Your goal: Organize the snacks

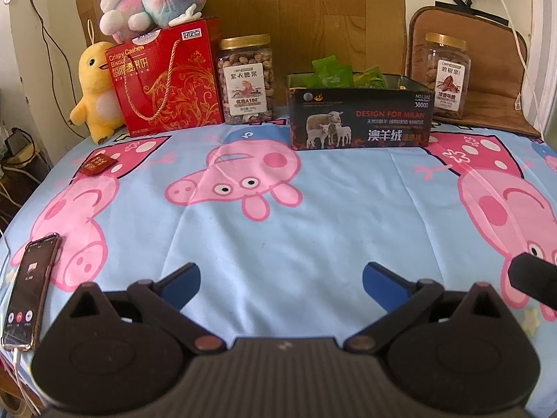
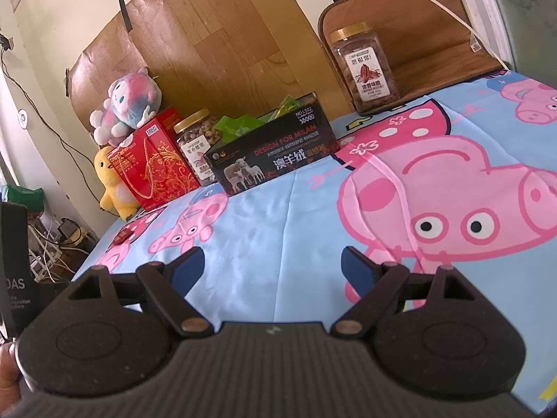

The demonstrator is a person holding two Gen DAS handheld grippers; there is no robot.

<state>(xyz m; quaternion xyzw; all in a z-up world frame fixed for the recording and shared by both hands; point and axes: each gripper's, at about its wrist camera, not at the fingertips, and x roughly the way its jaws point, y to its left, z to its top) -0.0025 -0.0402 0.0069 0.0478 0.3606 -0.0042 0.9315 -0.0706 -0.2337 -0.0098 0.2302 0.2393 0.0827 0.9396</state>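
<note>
A black open box point(image 1: 362, 118) point(image 2: 275, 153) printed with sheep stands at the back of the table and holds green snack packets point(image 1: 330, 71) point(image 2: 240, 123). Left of it stand a clear nut jar point(image 1: 246, 78) point(image 2: 195, 142) with a gold lid and a red gift box point(image 1: 167, 80) point(image 2: 153, 167). A second nut jar point(image 1: 447, 75) point(image 2: 365, 66) stands at the back right. A small red packet point(image 1: 97, 164) point(image 2: 126, 235) lies flat at the left. My left gripper point(image 1: 280, 284) and right gripper point(image 2: 271, 270) hover open and empty over the near cloth.
A blue cartoon-pig cloth point(image 1: 313, 226) point(image 2: 296, 209) covers the table. A phone point(image 1: 29, 289) lies at the near left edge. A yellow plush point(image 1: 94, 94) and a pink plush point(image 1: 153, 0) sit by the red box. A brown mat point(image 1: 487, 69) leans at the back right.
</note>
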